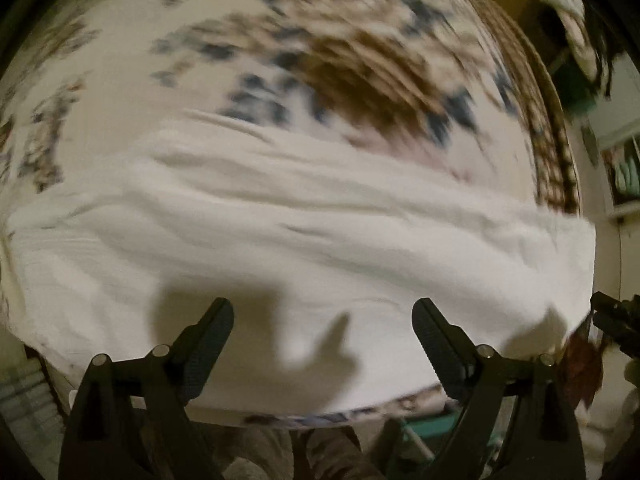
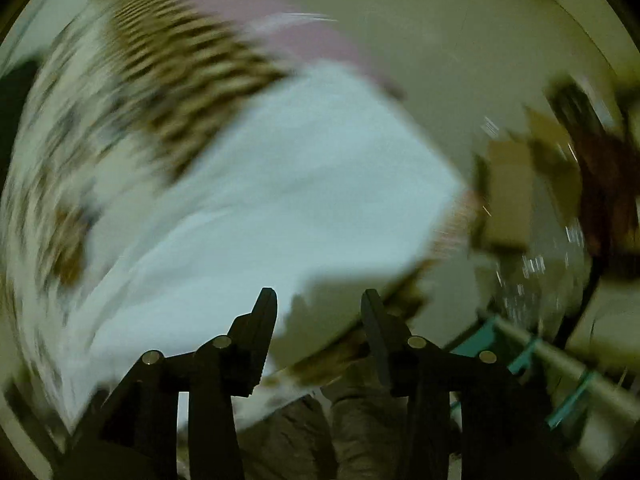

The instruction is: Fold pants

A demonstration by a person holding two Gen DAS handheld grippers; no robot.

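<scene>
White pants point(image 1: 304, 248) lie spread in a wide band across a patterned bedspread point(image 1: 344, 52). My left gripper point(image 1: 322, 322) hovers over their near edge, open and empty, its shadow on the cloth. The right gripper shows at the right edge of the left wrist view point(image 1: 616, 320), by the pants' right end. In the blurred right wrist view the pants point(image 2: 256, 208) fill the middle, and my right gripper point(image 2: 318, 314) is open and empty over their near corner.
The bedspread point(image 2: 172, 76) has brown and blue patches. A pink cloth point(image 2: 256, 4) lies at its far side. Shelves and clutter point(image 1: 616, 152) stand to the right. Cardboard boxes point(image 2: 512, 192) and a teal frame point(image 2: 520, 360) sit right of the bed.
</scene>
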